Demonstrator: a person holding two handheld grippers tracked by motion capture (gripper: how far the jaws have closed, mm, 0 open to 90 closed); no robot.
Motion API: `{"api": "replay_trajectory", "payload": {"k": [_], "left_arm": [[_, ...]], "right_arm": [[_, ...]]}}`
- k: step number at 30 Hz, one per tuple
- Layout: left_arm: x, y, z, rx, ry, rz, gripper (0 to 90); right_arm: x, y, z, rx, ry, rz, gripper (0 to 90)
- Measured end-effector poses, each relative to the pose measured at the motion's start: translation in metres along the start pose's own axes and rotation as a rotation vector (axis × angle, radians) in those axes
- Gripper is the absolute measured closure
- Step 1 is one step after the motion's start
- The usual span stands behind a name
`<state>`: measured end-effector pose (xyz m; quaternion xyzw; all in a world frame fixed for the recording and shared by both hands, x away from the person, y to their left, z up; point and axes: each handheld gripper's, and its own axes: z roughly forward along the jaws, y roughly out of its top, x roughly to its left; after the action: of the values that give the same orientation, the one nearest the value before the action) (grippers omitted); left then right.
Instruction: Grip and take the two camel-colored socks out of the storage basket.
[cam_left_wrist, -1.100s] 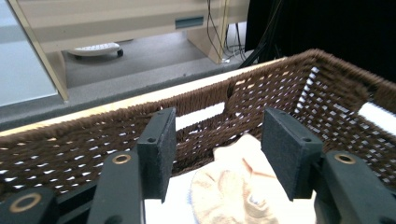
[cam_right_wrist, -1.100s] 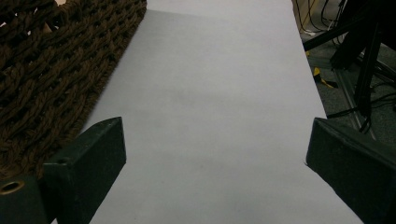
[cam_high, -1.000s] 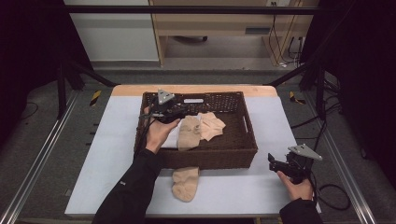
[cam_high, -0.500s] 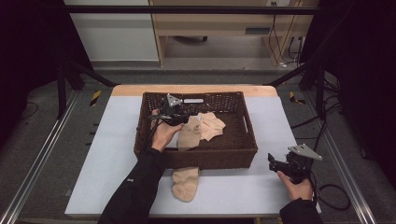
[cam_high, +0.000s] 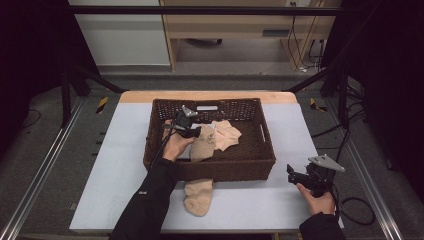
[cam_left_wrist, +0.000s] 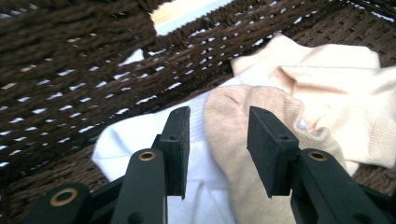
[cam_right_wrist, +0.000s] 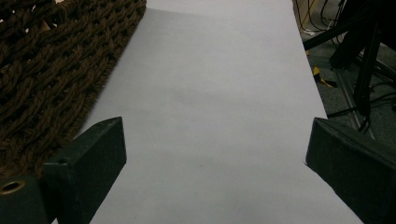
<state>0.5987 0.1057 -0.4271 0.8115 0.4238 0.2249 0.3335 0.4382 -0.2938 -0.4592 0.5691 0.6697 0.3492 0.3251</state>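
Grey worktop (cam_high: 125, 150), wicker basket (cam_high: 260, 162): sock pick under way.
Since a second ago the left gripper (cam_left_wrist: 217, 140) has sunk, jaws closing astride the tan sock (cam_left_wrist: 243, 121), not yet pinching; right gripper (cam_high: 295, 175) rests released.

Two black jaws of the right gripper (cam_right_wrist: 215, 168) stick up from the bottom, one at each side, far apart. Nothing is between them. Under them lies the flat, pale grey table (cam_right_wrist: 219, 93). At the left is the woven wall of a dark brown basket (cam_right_wrist: 51, 70). At the top right are black cables (cam_right_wrist: 322, 18) and a dark metal frame (cam_right_wrist: 364, 60).
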Motion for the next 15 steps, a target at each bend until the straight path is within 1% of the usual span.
{"api": "replay_trajectory", "payload": {"k": [3, 5, 8, 9, 10, 13, 15], "left_arm": [[-0.0007, -0.001, 0.0023, 0.018, -0.011, 0.0, 58.9], [-0.0013, -0.0016, 0.0039, 0.023, -0.02, -0.01, 58.2], [-0.0019, -0.0019, 0.0052, 0.026, -0.027, -0.01, 56.0], [-0.0017, -0.0029, 0.0069, 0.039, -0.038, -0.018, 55.6], [-0.0017, -0.0029, 0.0069, 0.039, -0.038, -0.018, 54.8], [-0.0022, -0.0043, 0.0094, 0.065, -0.049, -0.017, 53.8], [-0.003, -0.0036, 0.0102, 0.072, -0.063, -0.021, 56.8]], "right_arm": [[-0.0002, -0.0001, 0.0004, 0.0, -0.002, -0.005, 5.3], [0.0001, 0.0, 0.0004, 0.001, 0.0, -0.001, 5.3], [0.0001, -0.0001, 0.0007, 0.003, -0.002, -0.002, 5.4], [0.0002, -0.0001, 0.0006, 0.004, -0.002, -0.001, 5.4], [0.0001, 0.0, 0.0005, 0.002, -0.002, -0.002, 5.4], [0.0, 0.0, 0.0003, 0.0, -0.001, 0.0, 5.4], [0.0, 0.0001, 0.0, -0.001, -0.001, 0.0, 5.4]]}}
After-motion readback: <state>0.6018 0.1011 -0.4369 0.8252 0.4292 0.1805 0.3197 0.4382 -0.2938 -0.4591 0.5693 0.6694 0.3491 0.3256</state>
